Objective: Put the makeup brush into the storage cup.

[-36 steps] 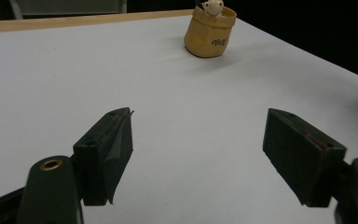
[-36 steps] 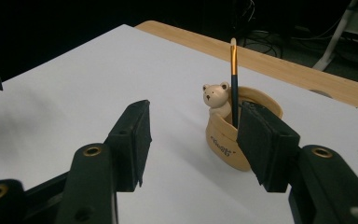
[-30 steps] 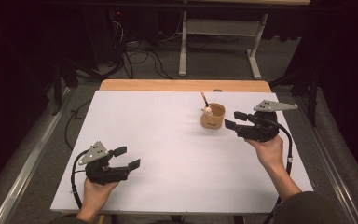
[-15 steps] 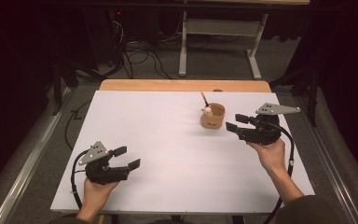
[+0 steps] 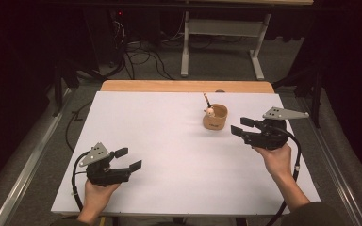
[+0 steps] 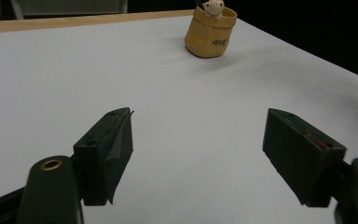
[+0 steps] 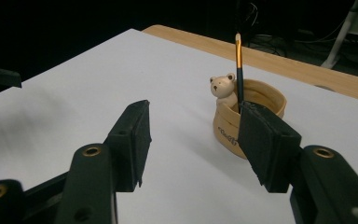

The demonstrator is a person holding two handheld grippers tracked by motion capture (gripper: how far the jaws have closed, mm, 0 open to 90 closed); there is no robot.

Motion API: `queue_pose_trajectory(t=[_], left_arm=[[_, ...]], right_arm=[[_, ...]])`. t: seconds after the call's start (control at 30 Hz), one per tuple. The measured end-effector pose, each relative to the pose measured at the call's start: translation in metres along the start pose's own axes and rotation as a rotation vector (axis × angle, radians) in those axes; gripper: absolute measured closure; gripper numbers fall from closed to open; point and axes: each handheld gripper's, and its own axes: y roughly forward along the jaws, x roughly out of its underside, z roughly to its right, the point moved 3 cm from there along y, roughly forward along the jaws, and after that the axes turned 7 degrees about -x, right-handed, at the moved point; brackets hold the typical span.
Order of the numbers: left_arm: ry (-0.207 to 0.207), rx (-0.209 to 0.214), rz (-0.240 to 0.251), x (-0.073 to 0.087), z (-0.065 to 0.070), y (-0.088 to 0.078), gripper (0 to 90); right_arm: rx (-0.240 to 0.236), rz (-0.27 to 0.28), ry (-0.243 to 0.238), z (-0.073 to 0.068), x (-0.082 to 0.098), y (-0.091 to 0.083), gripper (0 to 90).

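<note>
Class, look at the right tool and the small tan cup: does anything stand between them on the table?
Nothing visible does. The right tool hovers open beside the tan cup, with bare white table between them. The bear figure and pencil sit inside the cup.

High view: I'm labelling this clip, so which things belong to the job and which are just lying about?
In the job:
- tan round wooden cup
- small bear figure in it
- thin dark stick in it
- right tool, open beside the cup

Just about:
- left tool, open, idle
- white table sheet
- floor cables
</note>
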Motion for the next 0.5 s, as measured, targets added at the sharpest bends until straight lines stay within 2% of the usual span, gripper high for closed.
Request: queue_pose_trajectory(t=[0.5], left_arm=[[-0.003, 0.004, -0.001, 0.0003, -0.0002, 0.0006, 24.9]], right_arm=[[-0.001, 0.009, 0.008, -0.0046, 0.0065, -0.0067, 45.5]])
